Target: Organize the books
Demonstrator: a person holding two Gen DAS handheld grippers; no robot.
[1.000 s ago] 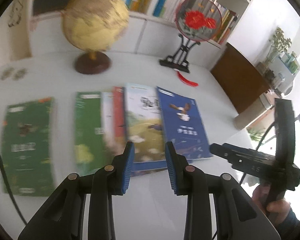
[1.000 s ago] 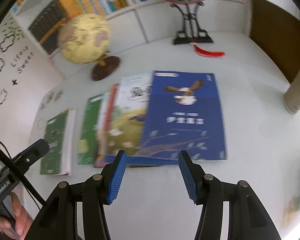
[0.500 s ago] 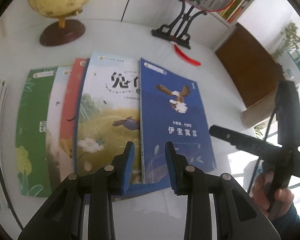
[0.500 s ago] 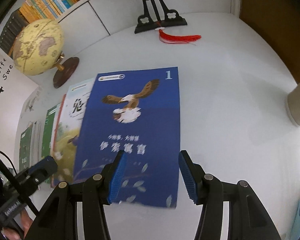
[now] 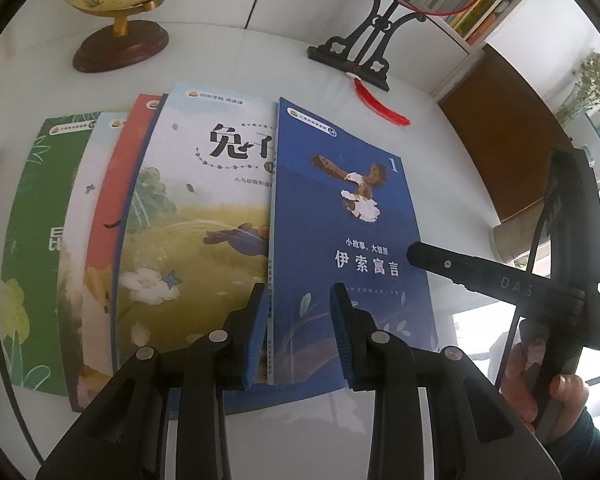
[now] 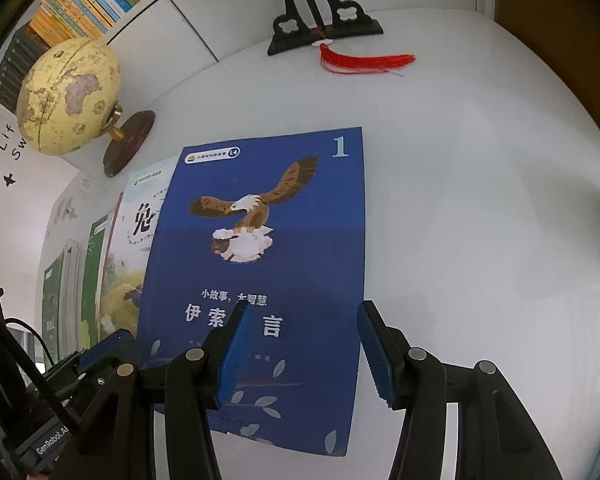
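**Two hand-held grippers above the fanned books**

The white tabletop (image 5: 432, 128) carries a fan of overlapping books. On top, at the right end, lies the blue eagle book (image 6: 268, 264); the rabbit book (image 5: 196, 216) lies partly under it, then a red book (image 5: 112, 208) and a green book (image 5: 32, 240). A globe (image 6: 66, 96) and a black fan stand (image 5: 360, 60) with a red tassel (image 6: 364, 62) stand behind.

The left hand-held gripper (image 5: 300, 336) hangs over the blue book's lower left edge, released, grasping nothing. The right hand-held gripper (image 6: 304, 354) is over its lower right part, also released, with the book's right edge between the pads.
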